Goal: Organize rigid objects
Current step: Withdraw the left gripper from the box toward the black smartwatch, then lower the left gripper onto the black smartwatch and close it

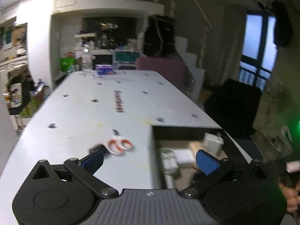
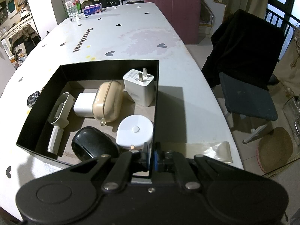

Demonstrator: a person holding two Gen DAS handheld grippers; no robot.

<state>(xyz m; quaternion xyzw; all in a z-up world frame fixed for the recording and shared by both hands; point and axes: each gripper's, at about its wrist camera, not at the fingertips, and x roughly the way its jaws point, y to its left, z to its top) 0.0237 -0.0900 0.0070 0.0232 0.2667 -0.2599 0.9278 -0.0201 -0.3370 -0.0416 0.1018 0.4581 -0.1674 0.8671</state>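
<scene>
A black open box (image 2: 40,101) stands on the white table (image 2: 131,28). It holds a white plug charger (image 2: 140,88), a beige earbud case (image 2: 108,101), a white block adapter (image 2: 83,105), a round white tape measure (image 2: 135,131), a black mouse (image 2: 91,146) and a beige scoop-like tool (image 2: 59,112). My right gripper (image 2: 151,156) is shut on the box's near right wall. My left gripper (image 1: 150,161) is open and empty above the box's left edge (image 1: 152,150). Orange-and-white scissors (image 1: 120,145) lie on the table just left of the box.
A smartwatch (image 2: 32,98) lies left of the box. A water bottle (image 2: 72,7) and a tissue pack (image 2: 92,9) stand at the table's far end. A dark chair (image 2: 245,71) stands right of the table. A clear film strip (image 2: 215,151) lies at the table's near right edge.
</scene>
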